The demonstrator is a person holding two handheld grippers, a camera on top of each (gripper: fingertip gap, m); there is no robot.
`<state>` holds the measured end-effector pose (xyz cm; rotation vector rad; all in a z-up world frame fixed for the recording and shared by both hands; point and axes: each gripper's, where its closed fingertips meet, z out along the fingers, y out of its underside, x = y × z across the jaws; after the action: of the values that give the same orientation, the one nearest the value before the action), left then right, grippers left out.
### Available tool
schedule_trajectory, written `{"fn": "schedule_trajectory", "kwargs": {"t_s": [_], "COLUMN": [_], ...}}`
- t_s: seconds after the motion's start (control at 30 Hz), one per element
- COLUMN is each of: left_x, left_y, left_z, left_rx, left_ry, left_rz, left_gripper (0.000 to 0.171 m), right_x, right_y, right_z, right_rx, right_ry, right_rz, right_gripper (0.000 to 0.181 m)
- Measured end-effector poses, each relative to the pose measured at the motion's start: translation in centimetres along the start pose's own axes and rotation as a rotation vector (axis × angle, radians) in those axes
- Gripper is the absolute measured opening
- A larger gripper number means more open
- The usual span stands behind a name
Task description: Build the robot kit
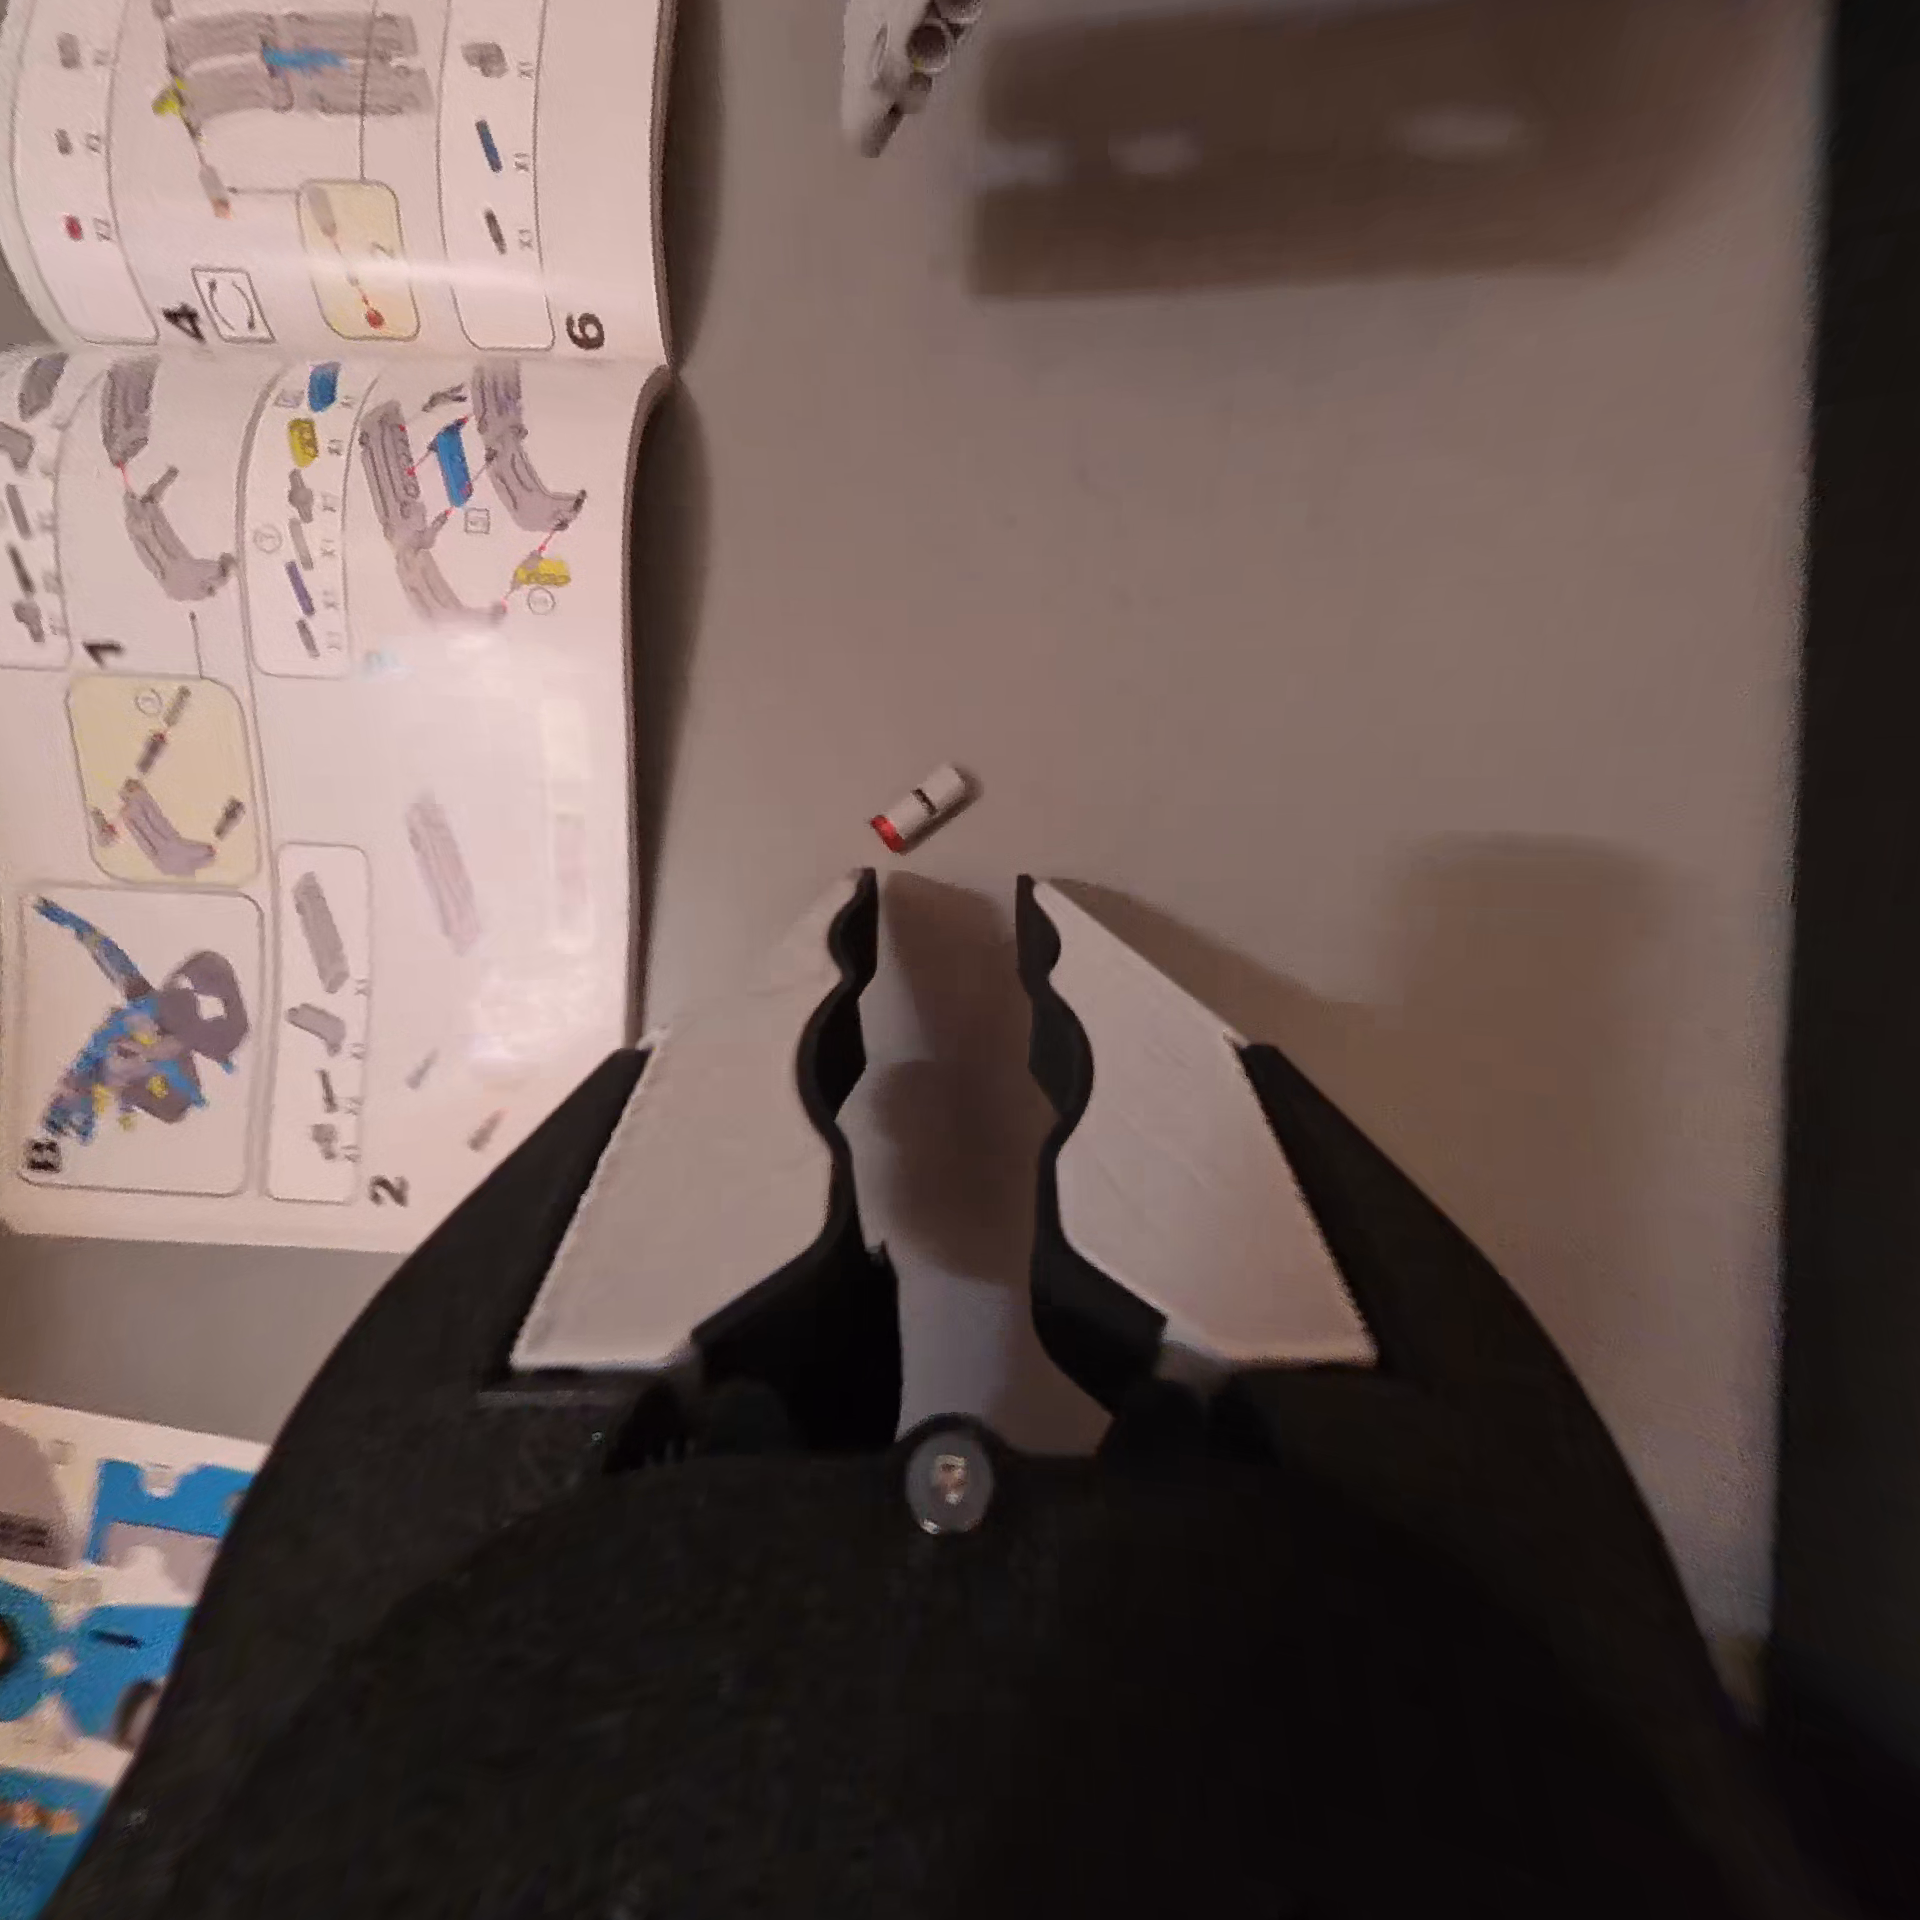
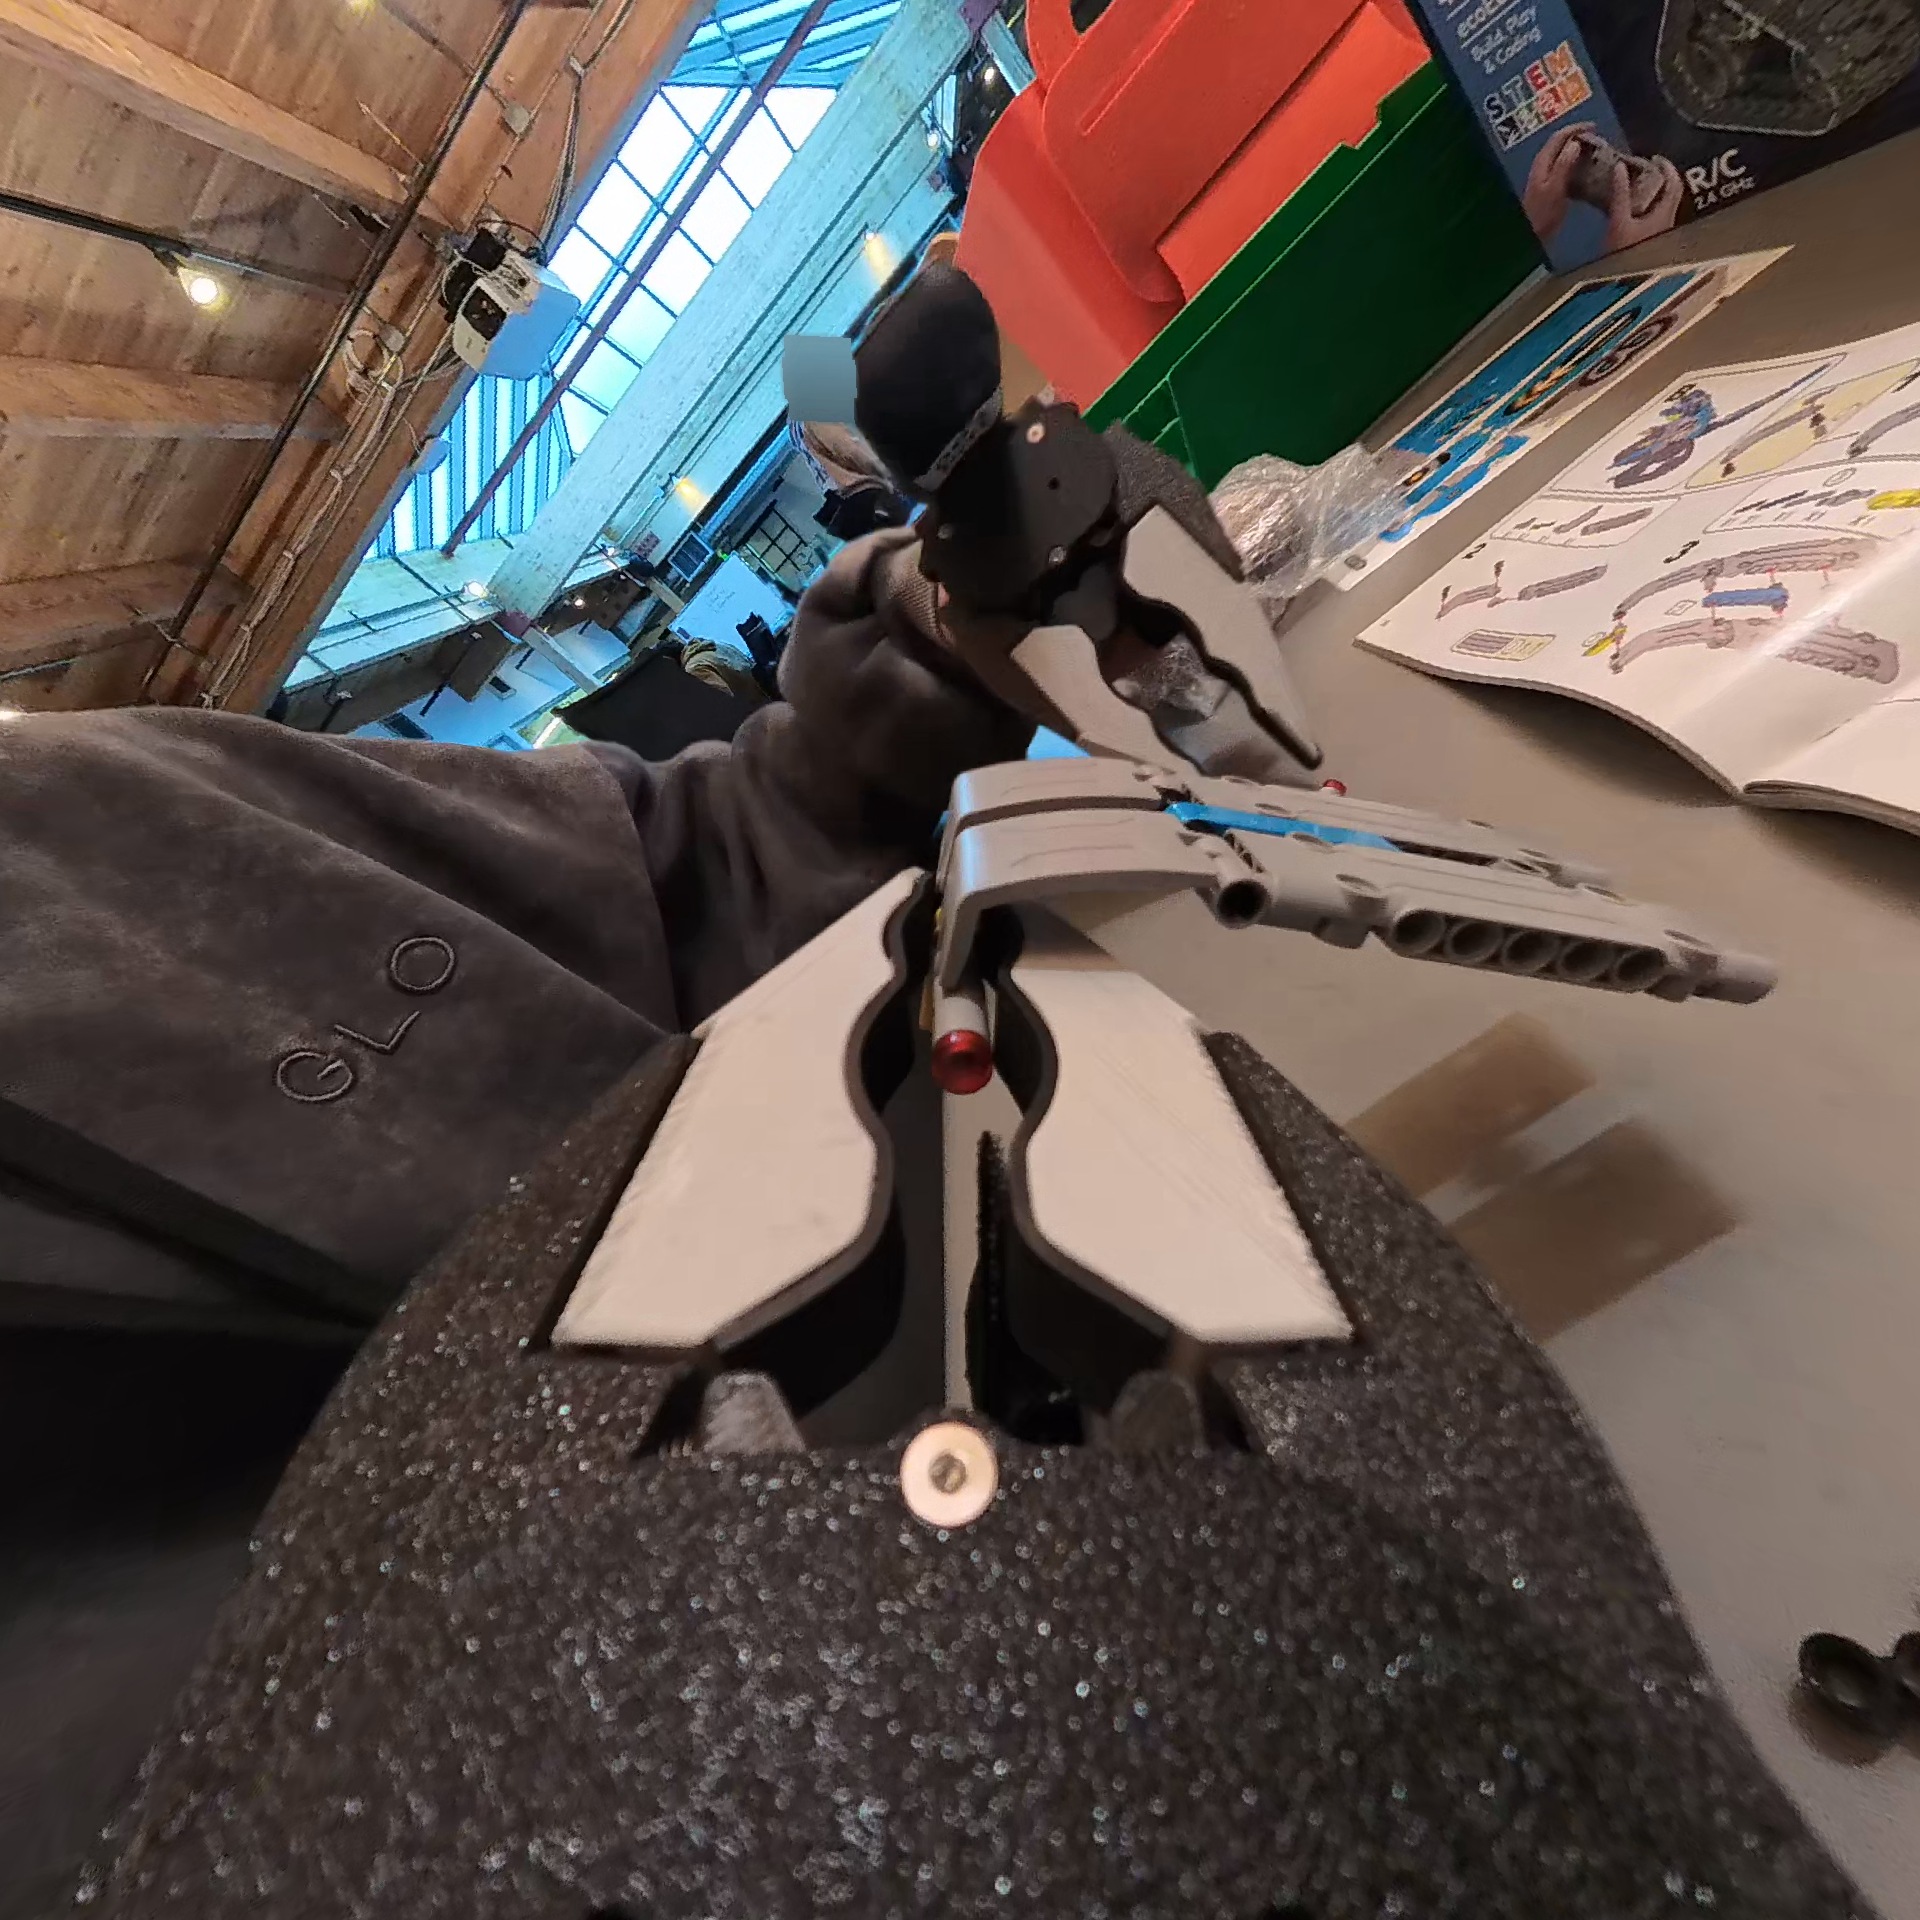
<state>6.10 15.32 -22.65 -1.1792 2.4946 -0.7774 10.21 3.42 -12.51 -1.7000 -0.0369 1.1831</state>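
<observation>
My left gripper [image 1: 945, 883] is open and empty, its tips just short of a small white pin with a red end [image 1: 923, 808] that lies on the beige table [image 1: 1351, 623]. My right gripper [image 2: 961, 935] is shut on one end of a grey beam assembly with a blue part [image 2: 1351, 894] and holds it above the table. A white axle with a red cap [image 2: 961, 1049] hangs from the assembly between the fingers. The left gripper [image 2: 1299, 748] also shows in the right wrist view, just behind the assembly. The assembly's end shows at the top of the left wrist view [image 1: 914, 73].
An open instruction booklet [image 1: 312, 623] lies left of the left gripper and shows in the right wrist view [image 2: 1662, 582]. A blue printed sheet [image 1: 94, 1579] lies nearby. Orange [image 2: 1174, 166], green [image 2: 1320, 343] and blue boxes [image 2: 1621, 114], a plastic bag [image 2: 1299, 499] and black parts [image 2: 1860, 1683] stand around. A grey sleeve [image 2: 364, 987] is close. My right fingertips sit around 15 cm from my left ones.
</observation>
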Motion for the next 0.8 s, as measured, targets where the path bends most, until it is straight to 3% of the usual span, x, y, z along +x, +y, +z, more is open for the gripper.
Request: {"fn": "schedule_trajectory", "kwargs": {"t_s": [0.2,0.33,0.53,0.63,0.73,0.8], "left_x": [-0.9,0.0,-0.1,-0.3,0.5,0.5], "left_y": [-0.9,-1.2,-1.2,-0.8,-0.6,-0.6], "left_z": [1.2,1.6,1.6,1.3,1.2,1.2], "left_rx": [-0.041,-0.01,-0.007,-0.014,-0.016,-0.022], "left_ry": [0.058,0.144,0.071,0.003,0.056,0.067], "left_rz": [0.108,0.114,0.04,0.04,0.04,0.023], "left_gripper": [0.025,0.009,0.008,0.021,0.007,0.007], "right_x": [0.0,-0.1,0.3,0.4,0.3,0.3], "right_y": [0.1,0.1,-0.4,-0.4,-0.2,-0.1], "right_z": [0.0,0.0,-0.4,-0.4,-0.2,-0.1], "right_rx": [-0.006,-0.009,0.018,0.014,0.002,-0.005], "right_ry": [-0.008,-0.011,0.016,0.017,0.016,0.019], "right_rz": [0.007,0.007,-0.01,-0.005,-0.012,-0.016], "right_gripper": [0.005,0.005,0.005,0.006,0.006,0.005]}}
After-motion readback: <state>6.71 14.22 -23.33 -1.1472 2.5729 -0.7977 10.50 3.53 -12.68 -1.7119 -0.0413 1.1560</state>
